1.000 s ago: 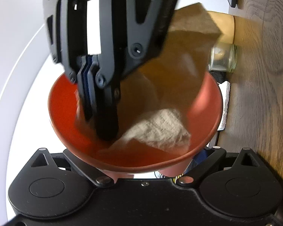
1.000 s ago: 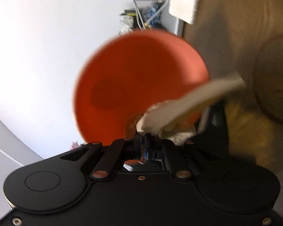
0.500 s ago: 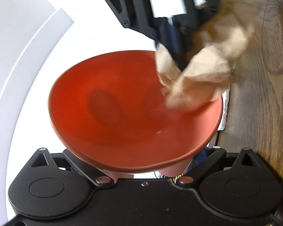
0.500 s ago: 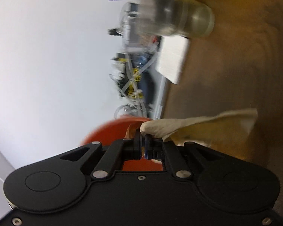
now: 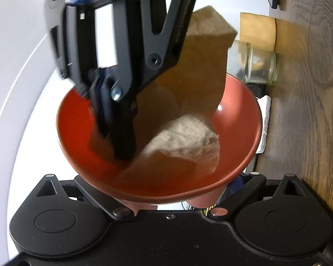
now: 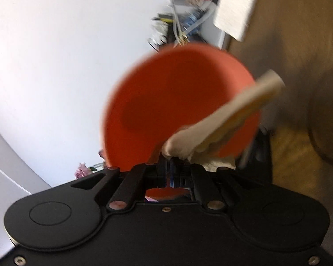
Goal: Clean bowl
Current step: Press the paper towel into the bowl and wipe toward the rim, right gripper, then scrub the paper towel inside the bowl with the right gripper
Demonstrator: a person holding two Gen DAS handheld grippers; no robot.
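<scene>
red-orange bowl glossy, paper towel inside

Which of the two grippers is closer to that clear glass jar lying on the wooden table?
Left, marginally: the left gripper grips the orange bowl's rim just below the jar; the right gripper wipes deeper inside.

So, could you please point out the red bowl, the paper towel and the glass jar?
red bowl point(image 5: 77, 119): left wrist view, bare inner wall at left.
paper towel point(image 5: 184, 133): left wrist view, pale crumpled part inside the bowl.
glass jar point(image 5: 258, 66): left wrist view, clear side wall.
</scene>
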